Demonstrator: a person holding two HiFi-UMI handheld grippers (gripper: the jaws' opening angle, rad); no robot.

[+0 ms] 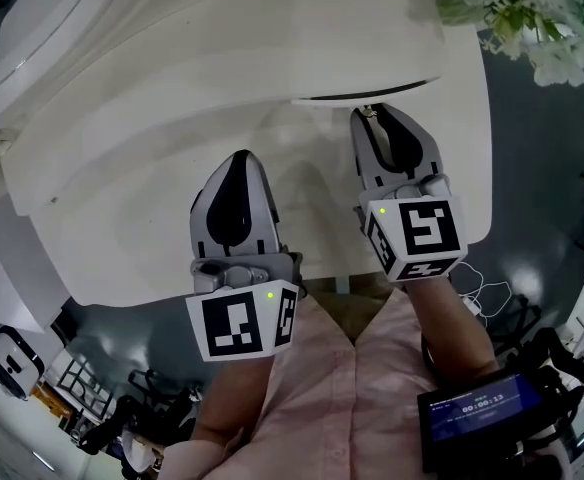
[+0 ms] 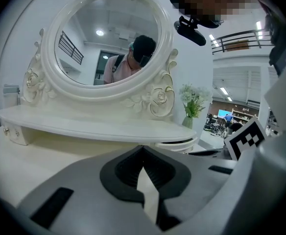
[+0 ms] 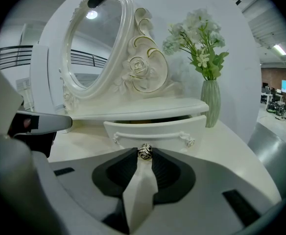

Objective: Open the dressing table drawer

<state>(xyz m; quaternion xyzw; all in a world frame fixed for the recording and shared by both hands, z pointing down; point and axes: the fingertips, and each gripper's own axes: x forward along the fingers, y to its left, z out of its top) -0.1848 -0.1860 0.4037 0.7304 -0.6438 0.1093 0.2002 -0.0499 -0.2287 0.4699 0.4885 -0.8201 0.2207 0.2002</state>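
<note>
Right gripper [image 3: 144,155] is pinching the metal knob [image 3: 144,151] at its jaw tips, drawer [image 3: 157,129] sitting slightly open under the mirror shelf [image 3: 133,112], so it should be pulling straight back, keeping grip firm.

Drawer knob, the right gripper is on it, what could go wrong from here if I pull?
1. The right gripper pinches the small round knob only at its jaw tips, so it may slip off mid-pull.
2. The tall, narrow vase stands close beside the partly open drawer; a sudden slip or jerk might shake or tip it.
</note>
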